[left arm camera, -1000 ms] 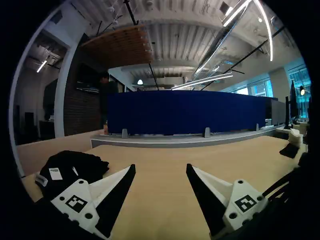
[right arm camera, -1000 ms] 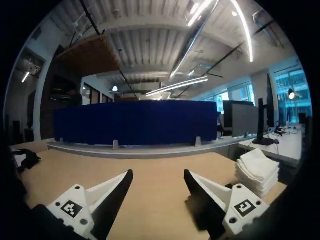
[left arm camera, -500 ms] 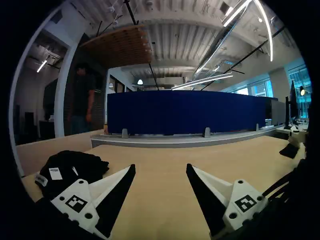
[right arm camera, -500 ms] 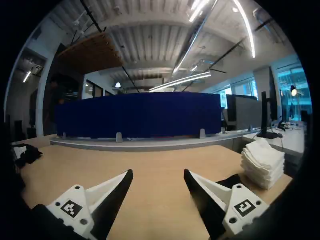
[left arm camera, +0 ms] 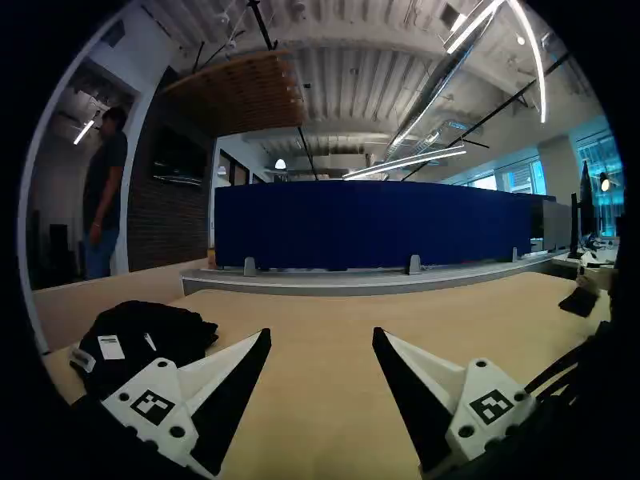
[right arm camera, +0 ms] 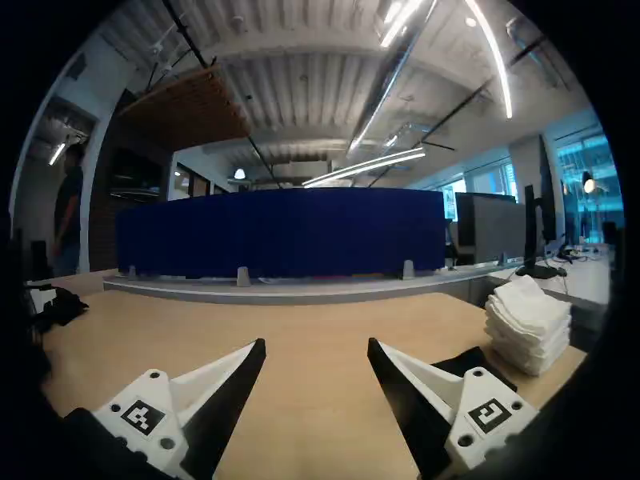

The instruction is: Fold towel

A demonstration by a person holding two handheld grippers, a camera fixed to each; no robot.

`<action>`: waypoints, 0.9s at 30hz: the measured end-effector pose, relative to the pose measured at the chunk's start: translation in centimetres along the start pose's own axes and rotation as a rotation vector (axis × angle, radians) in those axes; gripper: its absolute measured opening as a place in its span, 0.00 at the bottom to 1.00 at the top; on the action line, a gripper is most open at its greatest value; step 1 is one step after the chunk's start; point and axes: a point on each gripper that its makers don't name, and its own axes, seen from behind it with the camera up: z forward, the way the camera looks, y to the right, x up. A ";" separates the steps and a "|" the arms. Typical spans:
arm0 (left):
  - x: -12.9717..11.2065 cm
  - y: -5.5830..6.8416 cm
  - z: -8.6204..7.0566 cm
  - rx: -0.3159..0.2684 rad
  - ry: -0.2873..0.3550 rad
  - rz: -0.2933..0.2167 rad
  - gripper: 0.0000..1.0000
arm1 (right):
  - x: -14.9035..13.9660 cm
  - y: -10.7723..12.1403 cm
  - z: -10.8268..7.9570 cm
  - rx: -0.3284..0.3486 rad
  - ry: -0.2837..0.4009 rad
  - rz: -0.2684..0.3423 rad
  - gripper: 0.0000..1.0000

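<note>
My left gripper (left arm camera: 321, 330) stands open low over the wooden table (left arm camera: 336, 320), with nothing between its fingers. A heap of black cloth (left arm camera: 148, 332) with white tags lies just beyond its left finger. My right gripper (right arm camera: 316, 342) is open too, with nothing in it. A stack of folded white towels (right arm camera: 530, 322) sits at the table's right edge. A flat black cloth (right arm camera: 472, 362) lies behind my right gripper's right finger, partly hidden by it. The black heap (right arm camera: 56, 306) shows again at the far left of the right gripper view.
A long blue divider (left arm camera: 376, 224) on a grey rail closes off the far side of the table. A small dark item (left arm camera: 578, 301) lies at the right edge. Monitors (right arm camera: 532, 232) stand on the neighbouring desk. A person (left arm camera: 104, 200) stands far off on the left.
The right gripper view has shifted a little, bringing the flat black cloth into sight beside the white stack. The left gripper has stayed still. The far person has walked to the left.
</note>
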 end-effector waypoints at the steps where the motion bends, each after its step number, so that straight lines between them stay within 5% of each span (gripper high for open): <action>1: 0.0 0.0 0.0 0.000 0.000 0.000 0.94 | 0.0 0.0 0.0 -0.001 0.001 -0.004 0.99; 27: 0.1 0.0 0.0 0.000 0.000 0.002 0.94 | 0.3 -0.4 -0.1 -0.003 0.012 -0.024 1.00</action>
